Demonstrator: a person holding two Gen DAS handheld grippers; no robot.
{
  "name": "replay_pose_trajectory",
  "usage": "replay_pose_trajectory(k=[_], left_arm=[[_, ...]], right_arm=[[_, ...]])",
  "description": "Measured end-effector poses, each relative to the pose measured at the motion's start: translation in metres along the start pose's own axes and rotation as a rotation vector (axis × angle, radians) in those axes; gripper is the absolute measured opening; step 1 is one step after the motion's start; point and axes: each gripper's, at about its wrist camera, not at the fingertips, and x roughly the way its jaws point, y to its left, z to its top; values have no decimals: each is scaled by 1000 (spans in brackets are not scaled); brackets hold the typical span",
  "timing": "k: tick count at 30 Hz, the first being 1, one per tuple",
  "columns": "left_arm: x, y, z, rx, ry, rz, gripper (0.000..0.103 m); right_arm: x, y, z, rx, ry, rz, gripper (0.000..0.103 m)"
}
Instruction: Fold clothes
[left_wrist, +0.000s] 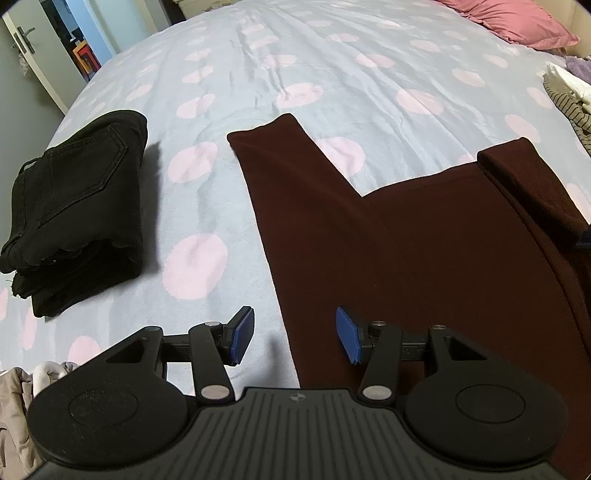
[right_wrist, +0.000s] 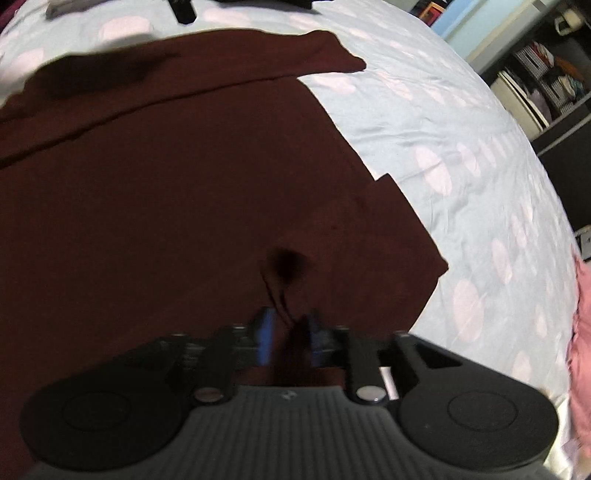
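Blue bedding with pink dots (left_wrist: 332, 74) covers the bed, with a pink pillow (left_wrist: 517, 22) at the far right corner and folded black jeans (left_wrist: 77, 206) on the left. A dark red sweater (left_wrist: 424, 240) lies spread flat on the near side, one sleeve reaching toward the far end. The left gripper (left_wrist: 295, 338) hovers over the sweater's left edge, jaws apart and empty. The right gripper (right_wrist: 288, 339) has its jaws clamped on a pinch of the sweater (right_wrist: 184, 203), the view blurred. Loose striped clothes (left_wrist: 569, 99) sit at the right.
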Motion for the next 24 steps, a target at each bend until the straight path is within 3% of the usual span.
replay_pose_trajectory(k=[3,5,11,12,14,16,21,24], left_arm=[[0,-2,-1,9,-1,-1,47],[-1,-3,-2,16,-2,-1,47],[4,1,-2,-4,-6,19,47],[5,3,-1,-10,-5,24,47],[5,7,-1,-21,-4,29,47],[5,10,-1,-31,-7,32,47],[6,18,-1,-58,-36,22,47],[7,23,-2,-78,-68,10,47]], right_arm=[[-14,-11,-5,104,-36,21,36],[-16,-27,-7,212,-44,-11,34],[10,-75,-23,605,21,56,31],[14,-80,-26,653,26,77,30],[19,-86,-33,743,21,146,13],[19,-92,-37,802,13,166,10],[4,-94,-35,799,19,126,9],[12,-91,-37,765,54,146,19]])
